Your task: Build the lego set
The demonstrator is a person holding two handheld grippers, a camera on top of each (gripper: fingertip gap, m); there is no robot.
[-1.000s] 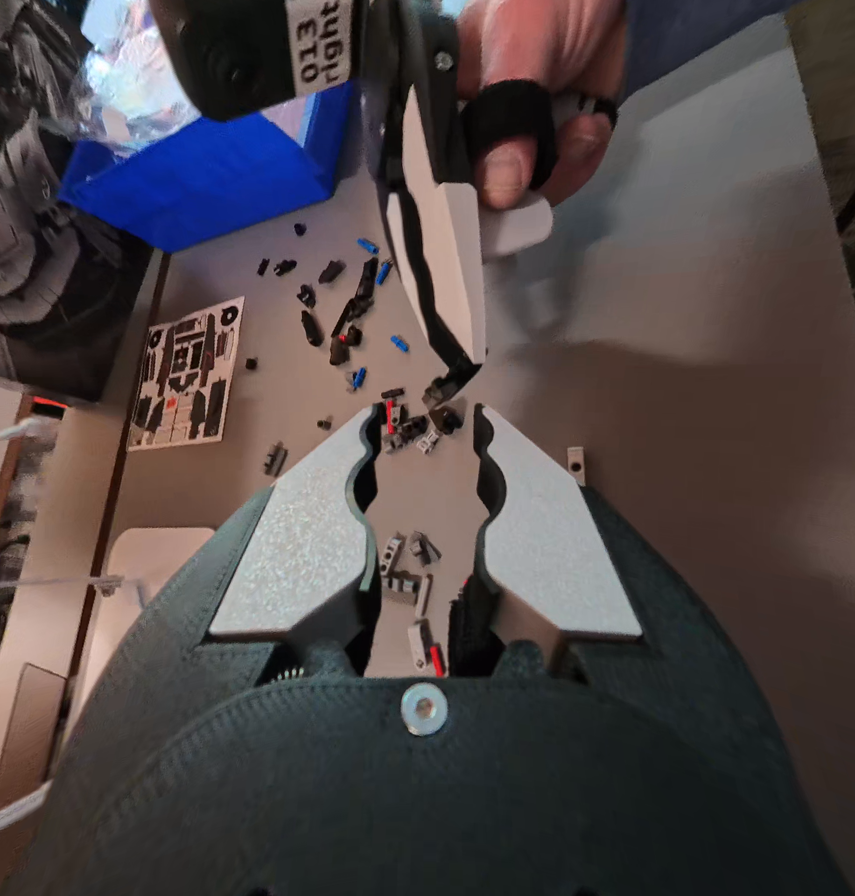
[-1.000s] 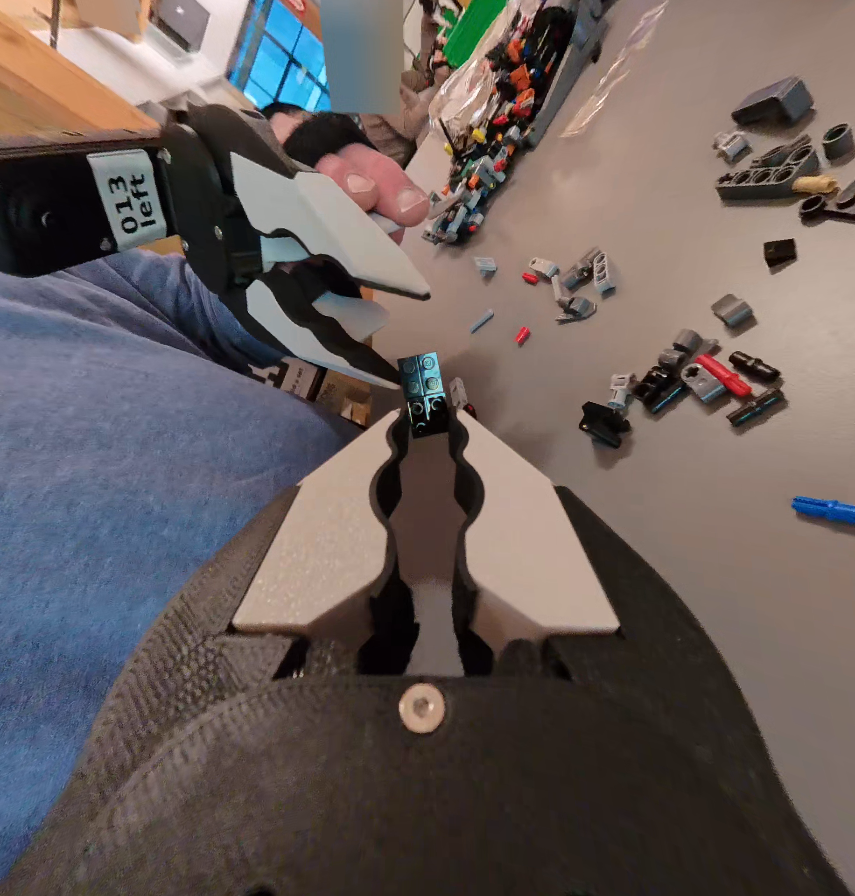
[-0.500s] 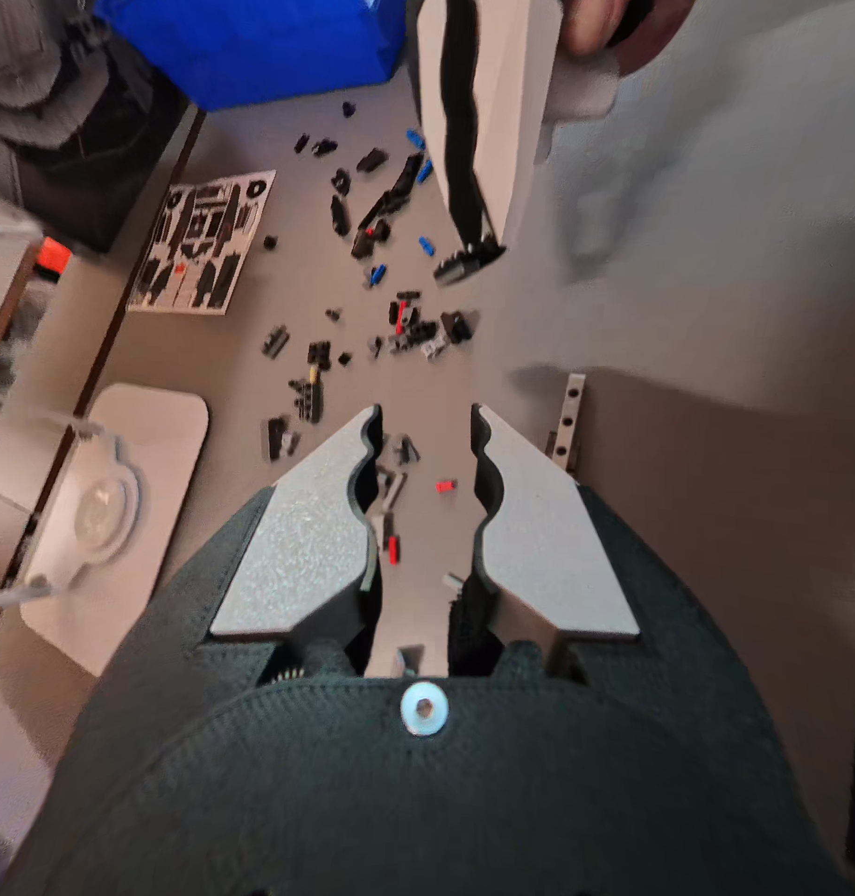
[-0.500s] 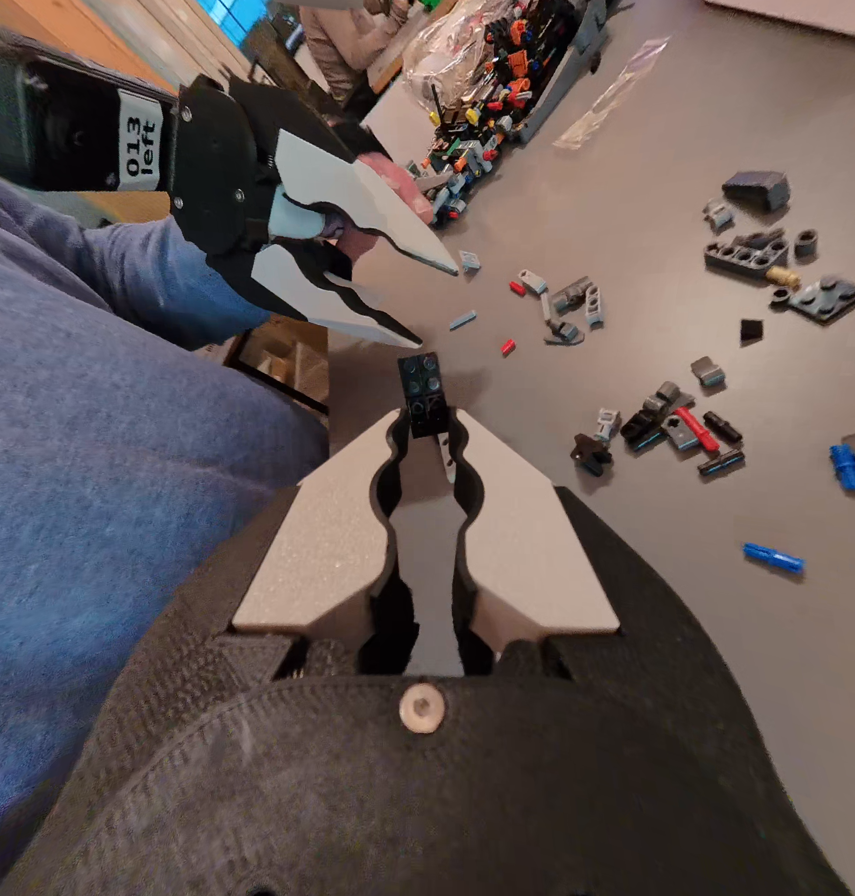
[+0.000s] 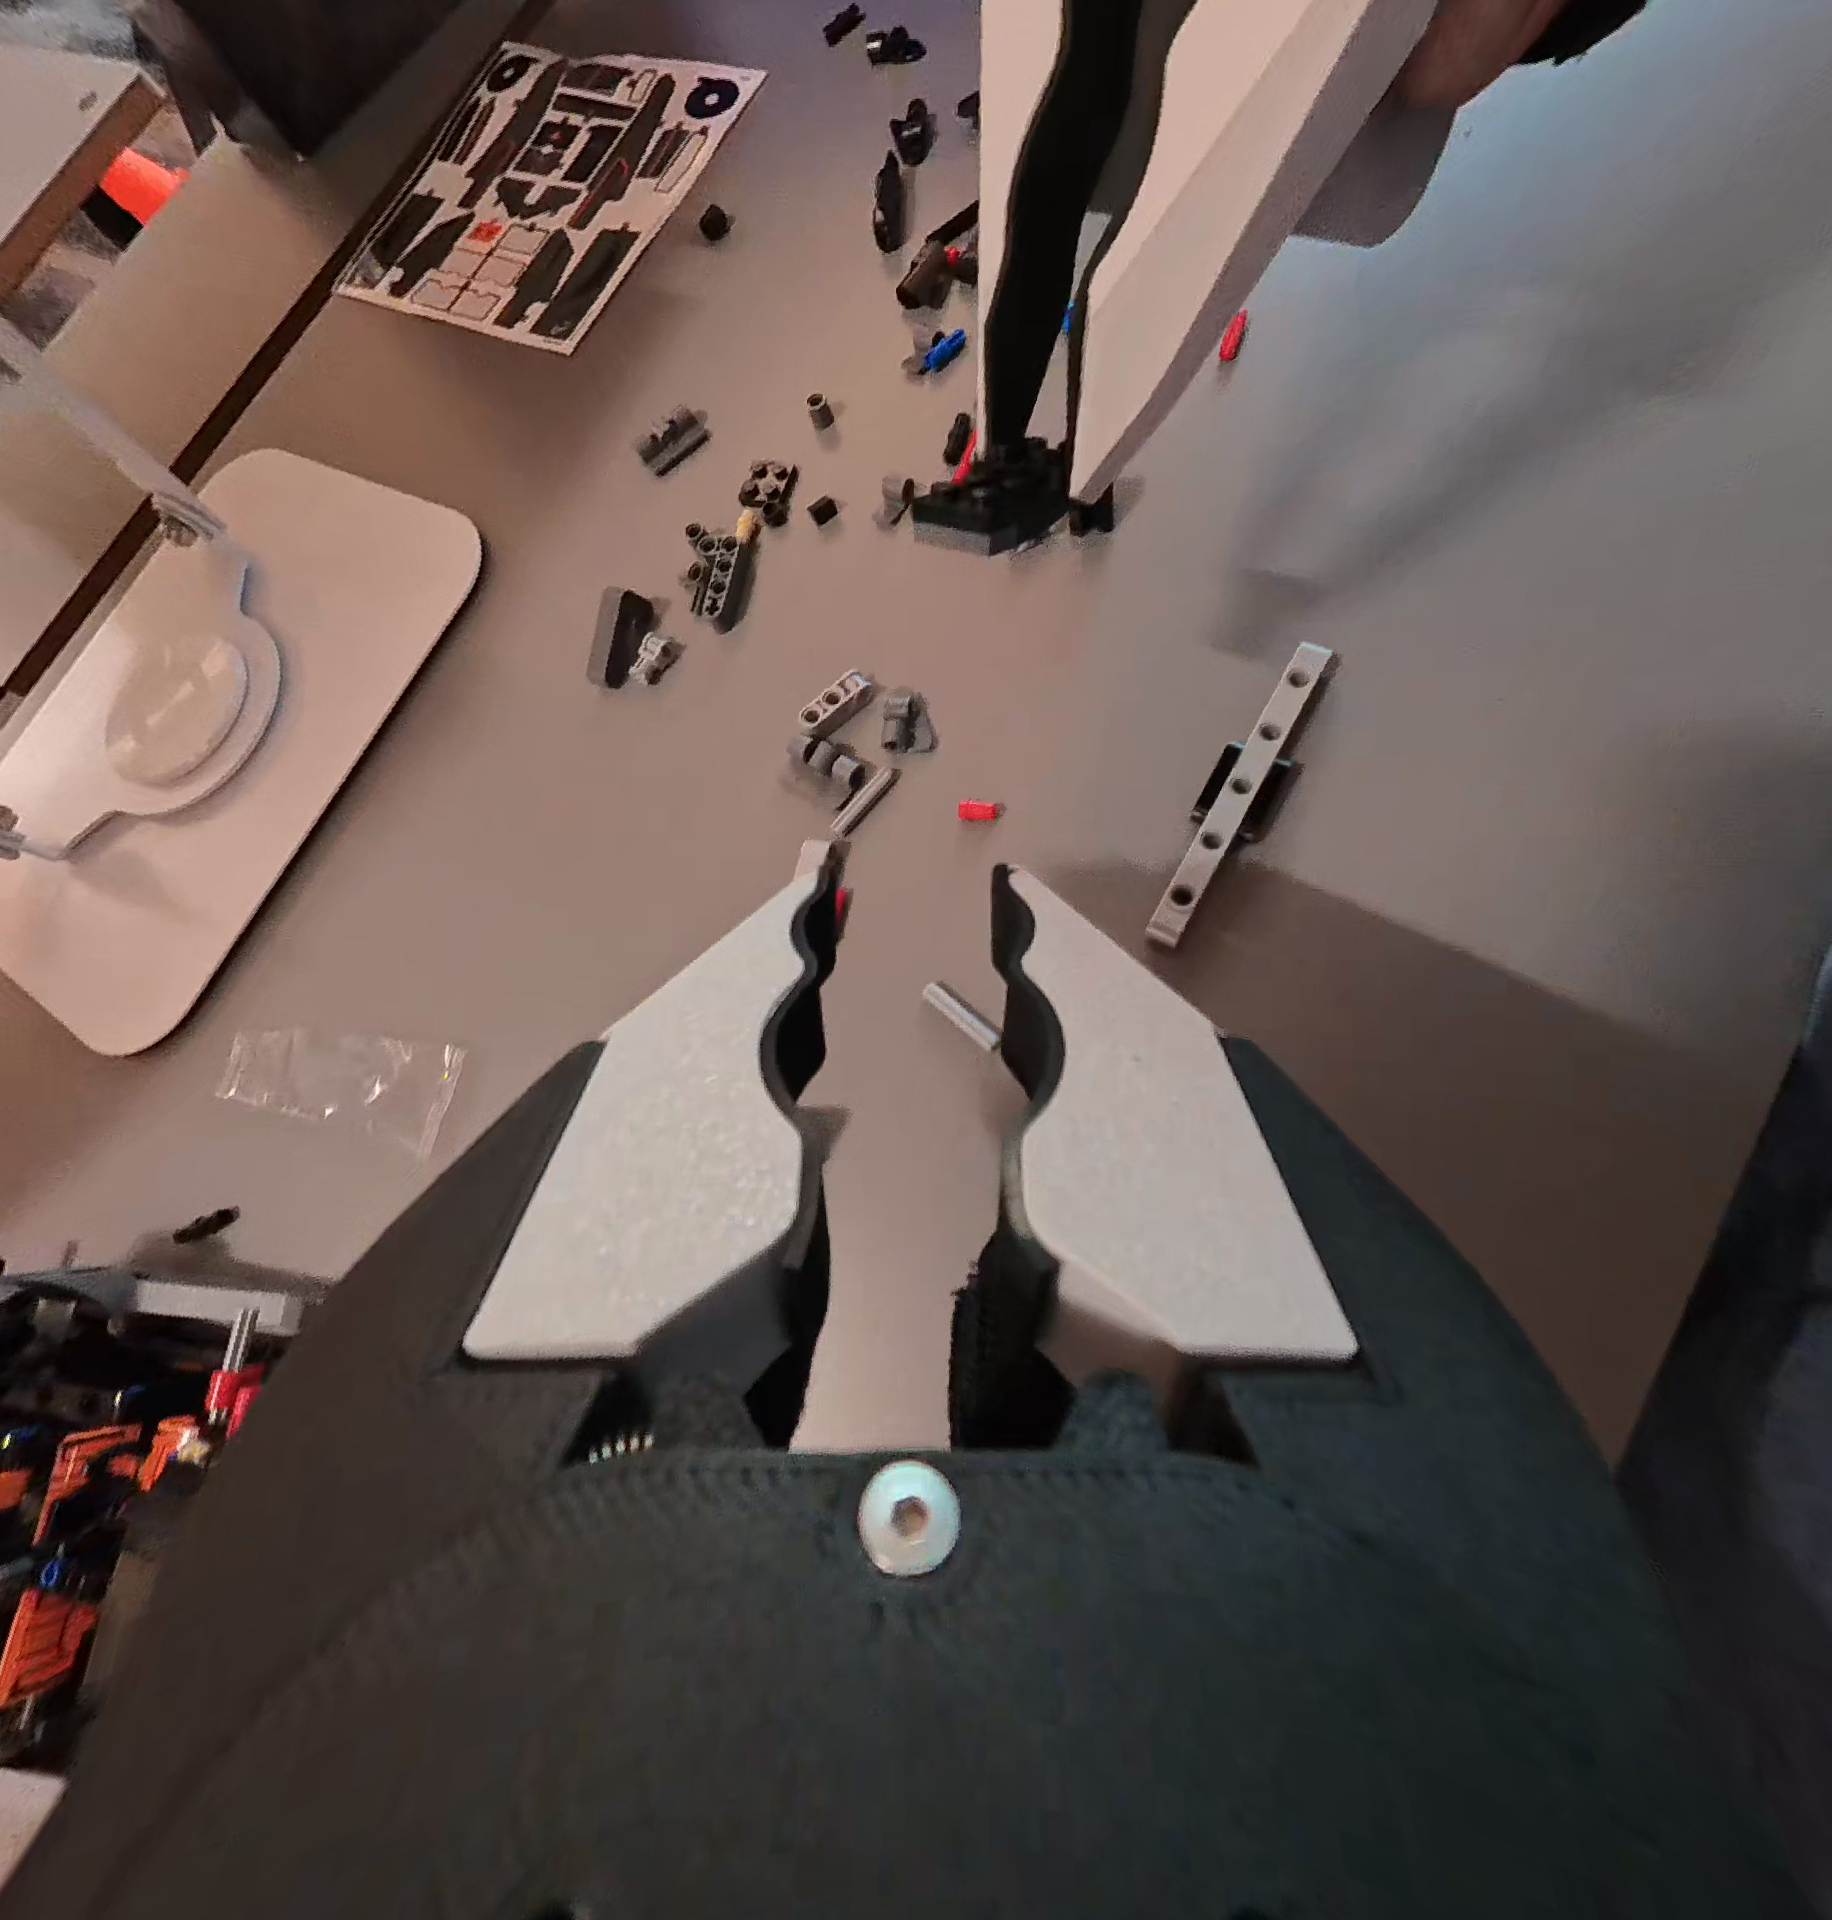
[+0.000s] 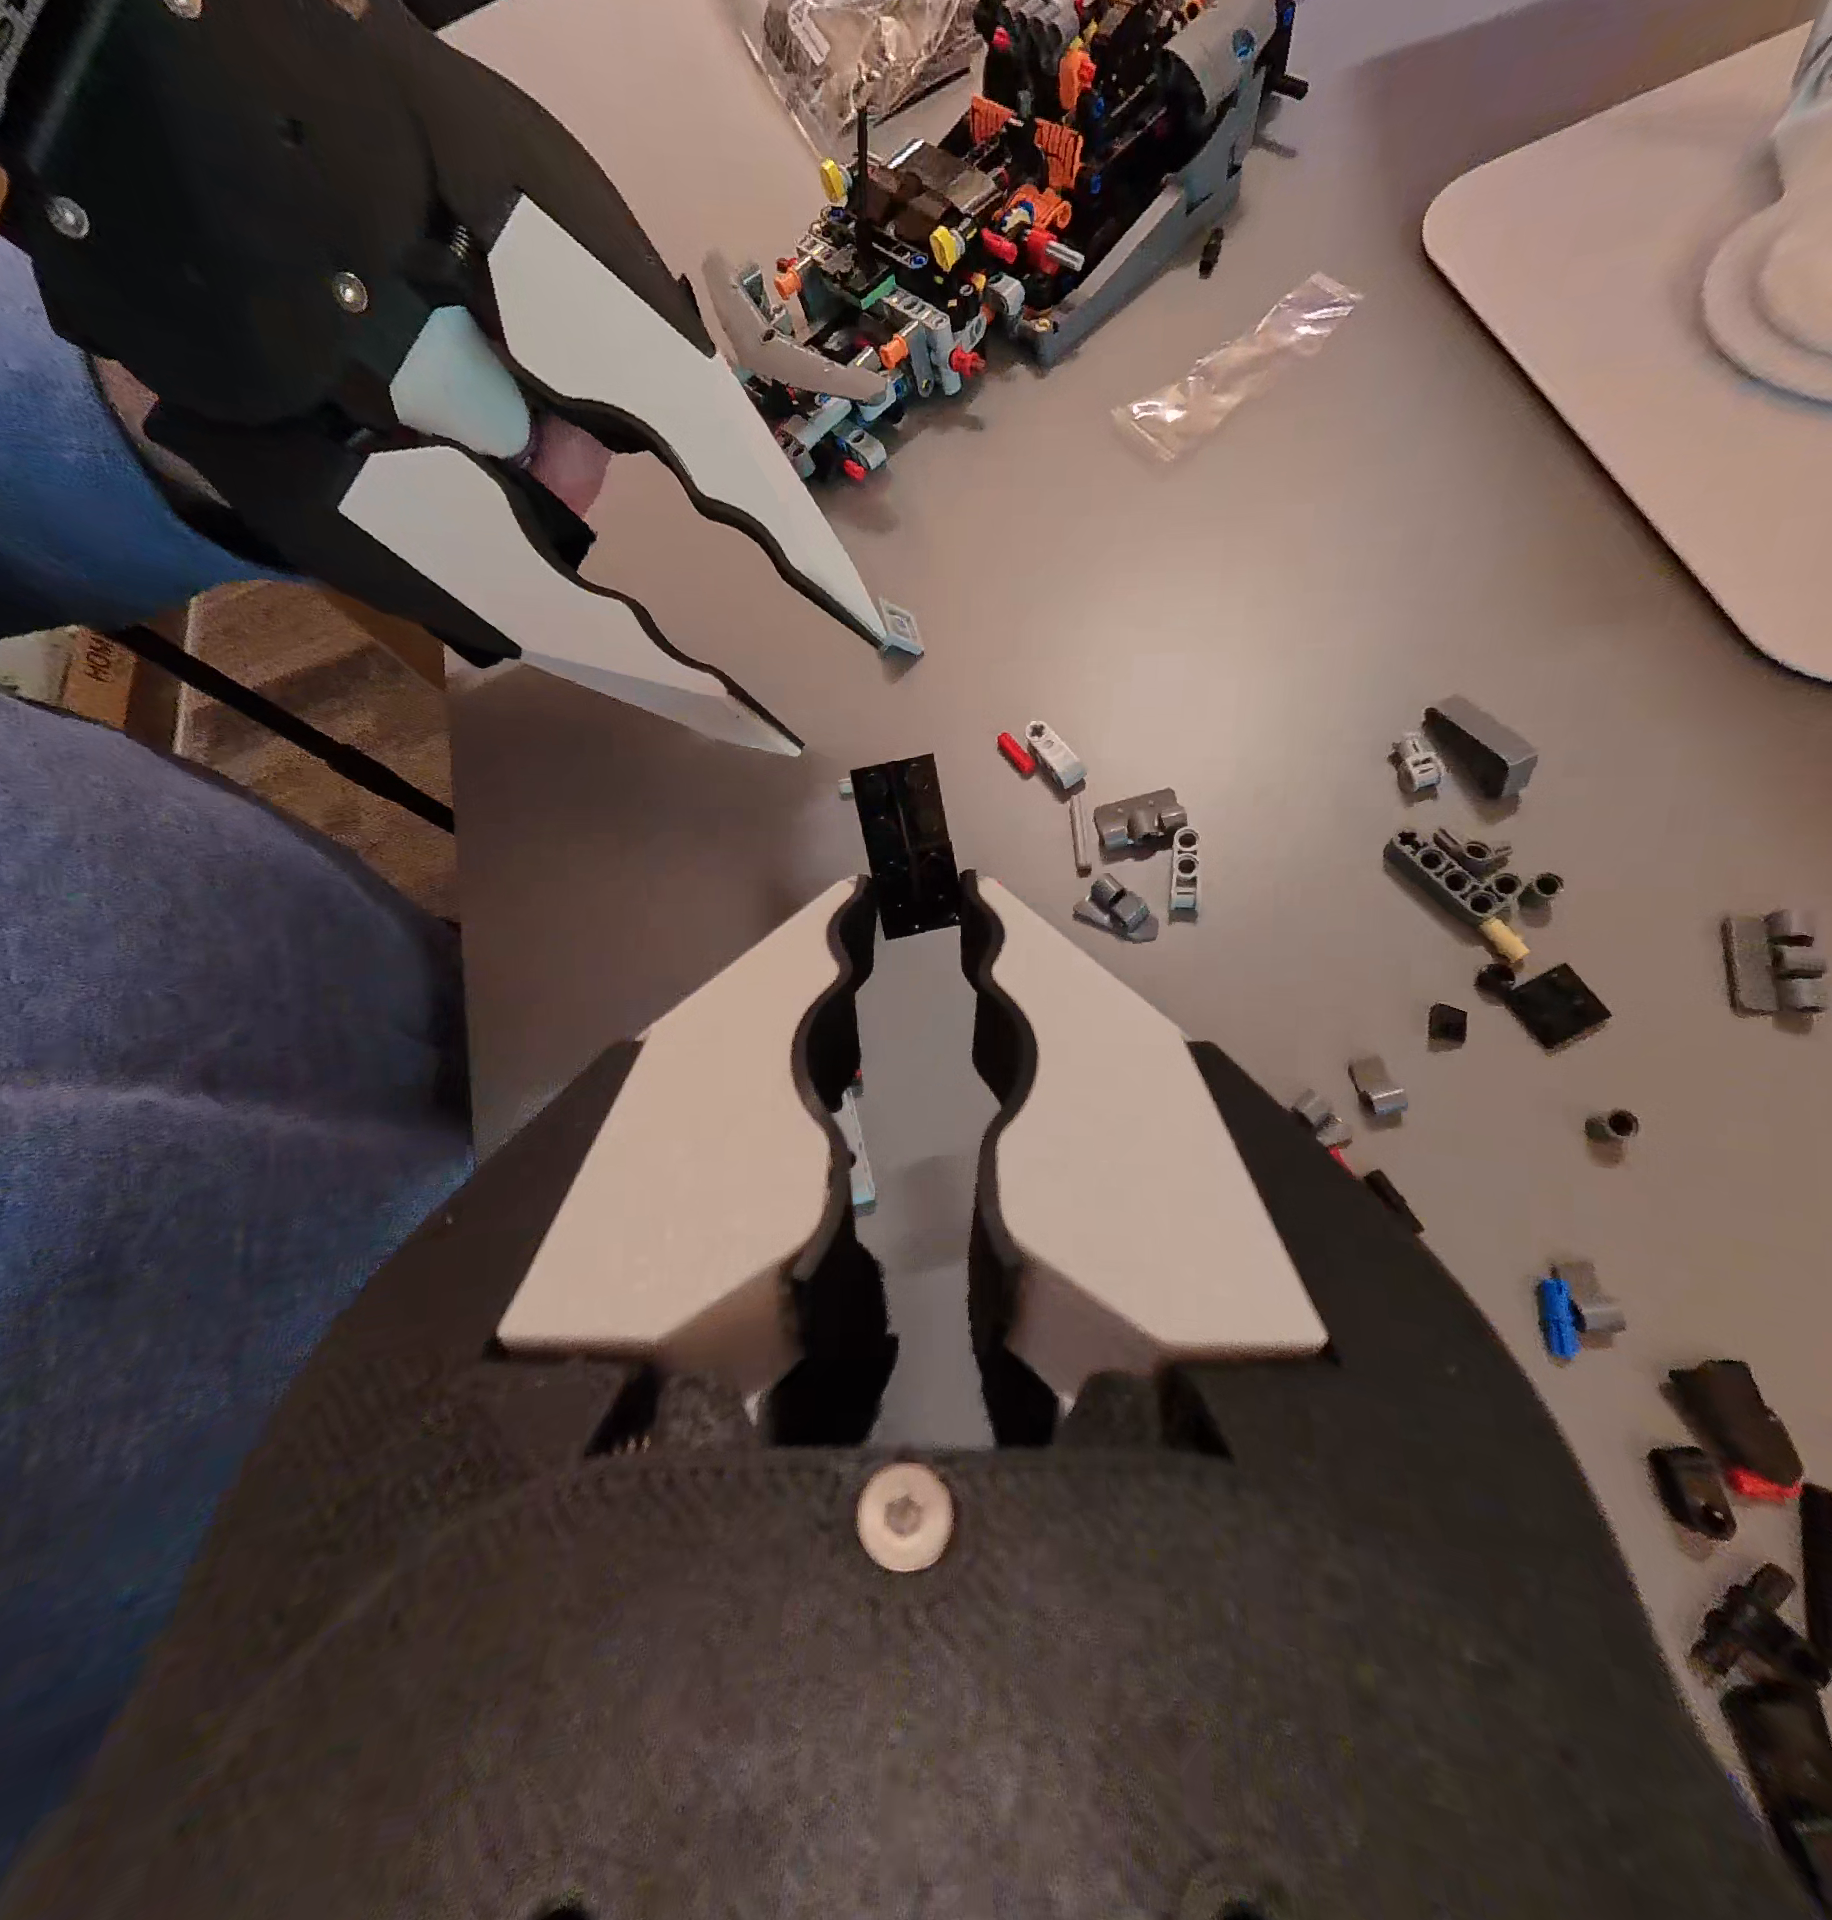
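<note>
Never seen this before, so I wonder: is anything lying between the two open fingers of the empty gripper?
Yes. In the left wrist view, a short grey rod lies on the table between the left gripper fingers, beside the right-hand one.

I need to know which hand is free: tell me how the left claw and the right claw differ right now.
The left claw is open and holds nothing; the right claw is shut on a black plate. In the left wrist view, the right claw's tips and plate are down at the table; whether the plate touches it I cannot tell. The left claw hangs above the table. Both have grey fingers with wavy black inner edges.
</note>
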